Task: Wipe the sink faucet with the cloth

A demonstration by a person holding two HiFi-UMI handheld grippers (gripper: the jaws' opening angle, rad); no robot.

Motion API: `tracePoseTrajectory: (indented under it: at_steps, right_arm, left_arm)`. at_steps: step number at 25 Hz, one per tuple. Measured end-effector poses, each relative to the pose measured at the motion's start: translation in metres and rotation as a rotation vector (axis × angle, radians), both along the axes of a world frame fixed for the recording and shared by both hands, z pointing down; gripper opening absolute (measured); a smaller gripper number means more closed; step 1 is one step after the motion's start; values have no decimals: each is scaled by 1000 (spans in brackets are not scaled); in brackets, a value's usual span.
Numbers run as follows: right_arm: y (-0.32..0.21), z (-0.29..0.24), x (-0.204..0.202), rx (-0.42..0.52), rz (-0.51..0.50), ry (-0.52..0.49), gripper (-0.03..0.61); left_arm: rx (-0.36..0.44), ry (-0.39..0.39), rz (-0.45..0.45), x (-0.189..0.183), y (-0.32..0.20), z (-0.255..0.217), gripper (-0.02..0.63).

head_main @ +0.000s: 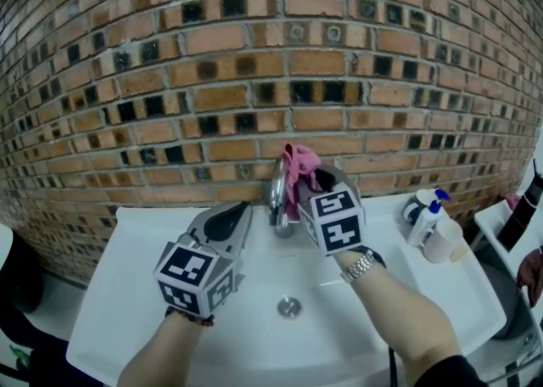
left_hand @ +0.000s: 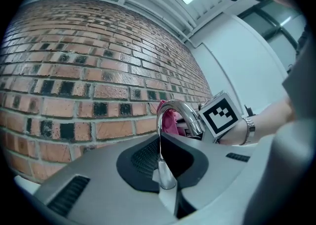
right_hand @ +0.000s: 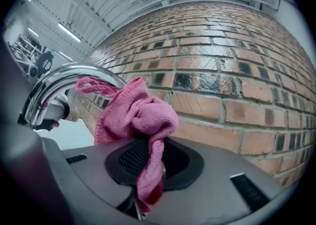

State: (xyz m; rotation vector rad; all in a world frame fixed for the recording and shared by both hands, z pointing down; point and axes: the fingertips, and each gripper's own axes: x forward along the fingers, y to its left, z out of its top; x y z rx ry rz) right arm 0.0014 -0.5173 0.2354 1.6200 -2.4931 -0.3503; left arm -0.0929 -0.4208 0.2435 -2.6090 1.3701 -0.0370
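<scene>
While L tongs (head_main: 241,210) sit closed, R tongs (head_main: 320,178) pinch cloth (head_main: 299,163), prob. on faucet (head_main: 277,200) over sink (head_main: 127,292).

Handheld rig, seen from above: the left gripper (head_main: 243,207) and the right gripper (head_main: 320,180) share a smooth grey shell that narrows toward a blunt nose. Each carries a white cube printed with black square markers, the left cube (head_main: 195,277) and the right cube (head_main: 337,221). Seen along the jaws, the grey housing (left_hand: 94,184) has a black oval recess (left_hand: 148,162) with finely ribbed pads, flanked by short dark slotted vents (left_hand: 69,195). The person wears a silver metal-link wristwatch (head_main: 362,266) on the right wrist and a dark sleeve (head_main: 443,370) above it.
</scene>
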Motion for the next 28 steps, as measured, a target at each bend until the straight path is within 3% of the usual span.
tracePoseTrajectory:
  at_steps: [18, 28]
  right_arm:
    - [2, 42, -3, -76, 22, 98, 66]
    - [18, 61, -8, -100, 14, 88, 66]
  left_arm:
    - [-5, 2, -9, 0, 1, 5, 12]
    - [-6, 0, 0, 2, 3, 6, 12]
